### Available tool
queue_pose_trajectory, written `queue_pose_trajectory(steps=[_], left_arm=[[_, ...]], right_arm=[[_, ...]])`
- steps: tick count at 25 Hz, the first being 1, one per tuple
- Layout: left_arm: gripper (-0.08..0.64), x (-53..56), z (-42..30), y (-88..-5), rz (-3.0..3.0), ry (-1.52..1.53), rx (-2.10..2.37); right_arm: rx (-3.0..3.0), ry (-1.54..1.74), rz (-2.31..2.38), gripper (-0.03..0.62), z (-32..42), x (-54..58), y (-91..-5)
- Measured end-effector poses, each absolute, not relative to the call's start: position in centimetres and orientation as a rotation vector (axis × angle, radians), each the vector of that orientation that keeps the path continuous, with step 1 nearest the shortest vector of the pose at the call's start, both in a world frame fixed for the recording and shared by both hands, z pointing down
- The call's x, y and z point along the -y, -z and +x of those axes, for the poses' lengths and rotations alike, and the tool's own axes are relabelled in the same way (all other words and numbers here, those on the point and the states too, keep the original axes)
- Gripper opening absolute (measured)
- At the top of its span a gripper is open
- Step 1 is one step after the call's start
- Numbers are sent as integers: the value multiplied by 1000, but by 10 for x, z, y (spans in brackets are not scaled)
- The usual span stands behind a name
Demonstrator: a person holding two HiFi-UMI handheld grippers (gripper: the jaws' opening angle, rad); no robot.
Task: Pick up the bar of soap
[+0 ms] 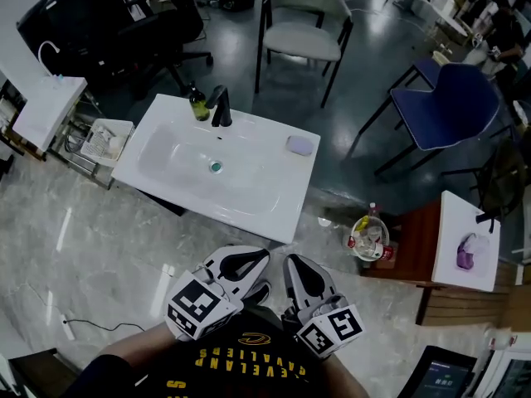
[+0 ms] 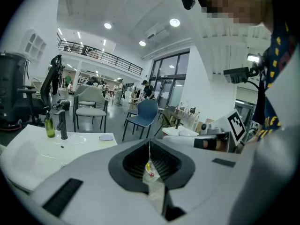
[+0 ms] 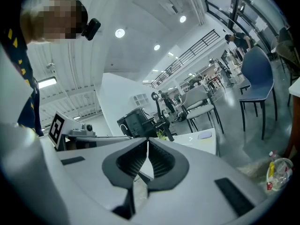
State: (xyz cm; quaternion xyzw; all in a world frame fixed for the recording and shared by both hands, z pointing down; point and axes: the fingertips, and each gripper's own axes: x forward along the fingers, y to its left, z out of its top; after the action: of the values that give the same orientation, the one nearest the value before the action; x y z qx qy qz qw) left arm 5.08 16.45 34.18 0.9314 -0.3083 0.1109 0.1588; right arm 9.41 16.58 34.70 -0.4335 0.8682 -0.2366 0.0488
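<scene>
The bar of soap (image 1: 299, 145) is a pale lavender block lying on the right rim of the white sink basin (image 1: 166, 131), which stands on the floor ahead of me. It also shows small in the left gripper view, soap (image 2: 107, 137), and in the right gripper view, soap (image 3: 205, 135). A black faucet (image 1: 221, 106) and a green bottle (image 1: 198, 106) stand at the basin's far edge. My left gripper (image 1: 265, 254) and right gripper (image 1: 290, 260) are held close to my body, well short of the basin. Both have their jaws shut with nothing between them.
A grey chair (image 1: 303, 23) stands behind the basin and a blue chair (image 1: 448, 106) to the right. A bin with a bottle (image 1: 370, 239) sits beside a wooden stand with a white top (image 1: 469, 239). A white cart (image 1: 50, 106) and wire basket (image 1: 99, 142) are at left.
</scene>
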Motion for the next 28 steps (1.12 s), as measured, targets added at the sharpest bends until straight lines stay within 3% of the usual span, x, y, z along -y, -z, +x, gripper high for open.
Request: queue_pose_trajectory(steps=[28], left_arm=[[14,4,1,-349,2706,-242,596]], right_arm=[[-2484,730,-1679,20,50,-23,-355]])
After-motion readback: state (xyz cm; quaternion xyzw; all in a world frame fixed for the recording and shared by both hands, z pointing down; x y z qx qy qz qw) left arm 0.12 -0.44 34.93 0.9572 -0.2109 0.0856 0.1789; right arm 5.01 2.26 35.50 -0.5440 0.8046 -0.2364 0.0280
